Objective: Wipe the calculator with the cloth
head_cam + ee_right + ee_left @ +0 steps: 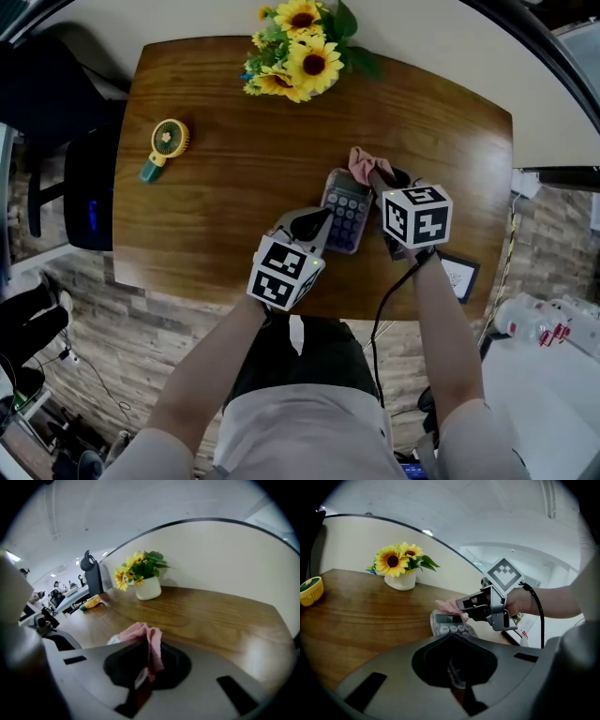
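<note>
A grey calculator (346, 210) lies on the wooden table (216, 197), its top end pointing away from me. My left gripper (317, 225) is shut on its near left edge; in the left gripper view the calculator (447, 623) shows just past the closed jaws (457, 677). My right gripper (380, 181) is shut on a pink cloth (364, 165) and holds it at the calculator's top right corner. The cloth (147, 644) sticks up out of the right gripper's jaws (145, 677). The left gripper view shows the cloth (449, 605) touching the calculator's display end, under the right gripper (471, 609).
A white pot of sunflowers (298, 47) stands at the table's far edge. A small yellow hand fan (167, 145) lies at the far left. A black chair (56, 103) stands left of the table, and a dark framed card (459, 277) sits at the near right corner.
</note>
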